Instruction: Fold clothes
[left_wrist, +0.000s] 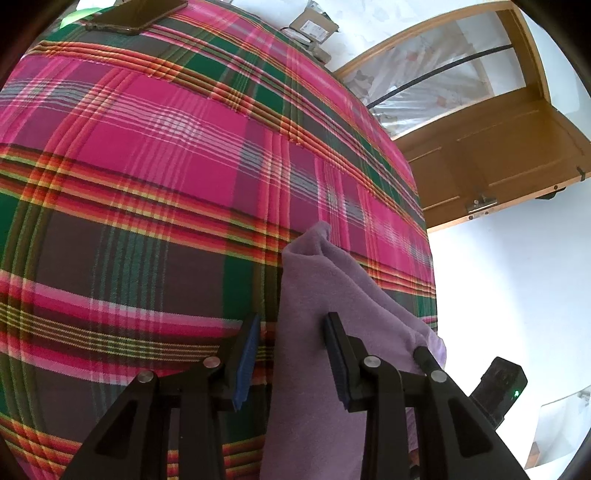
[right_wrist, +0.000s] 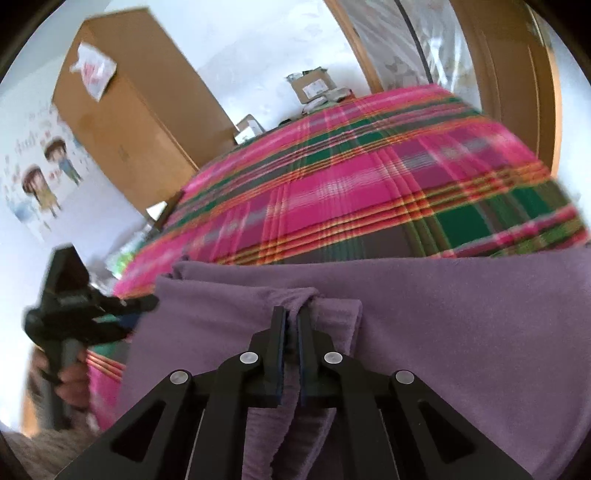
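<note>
while pinched on the purple cloth (right_wrist: 443, 325), right tool (right_wrist: 291, 317); left tool (left_wrist: 291, 325) agape around its fold

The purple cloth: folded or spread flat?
Neither: the cloth hangs bunched and doubled over, its edge pinched in the right tool, not flat on the bed.

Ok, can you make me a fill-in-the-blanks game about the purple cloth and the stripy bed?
1. The cloth is the colour ____.
2. The right gripper has its jaws ____ on a fold of cloth.
3. The left gripper has its jaws ____.
4. The bed cover has a ____ pattern.

Missing words: purple; shut; open; checked
</note>
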